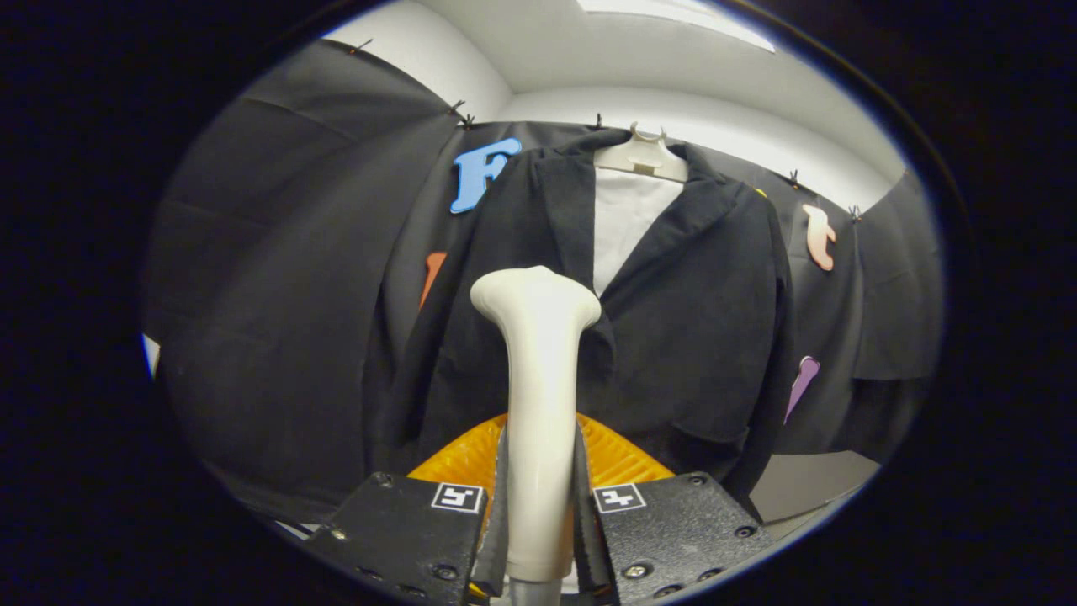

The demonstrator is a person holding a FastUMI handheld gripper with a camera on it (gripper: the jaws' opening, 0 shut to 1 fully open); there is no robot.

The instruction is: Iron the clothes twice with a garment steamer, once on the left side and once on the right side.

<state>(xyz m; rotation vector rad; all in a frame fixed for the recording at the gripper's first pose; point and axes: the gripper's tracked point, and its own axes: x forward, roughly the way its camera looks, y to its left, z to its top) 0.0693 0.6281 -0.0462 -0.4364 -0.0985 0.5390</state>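
A cream garment steamer (536, 370) stands upright between my fingers, and my gripper (539, 497) is shut on its handle. The steamer's wide head (535, 295) is up against the left front panel of a black jacket (690, 328), just below the left lapel. The jacket hangs on a pale hanger (641, 160) over a white shirt front (627, 223), straight ahead of the fingers. I cannot tell whether the head touches the cloth.
Black cloth walls (286, 278) surround the jacket on both sides. A pale floor strip (808, 488) shows low to the right of the jacket. White ceiling (639, 59) is above.
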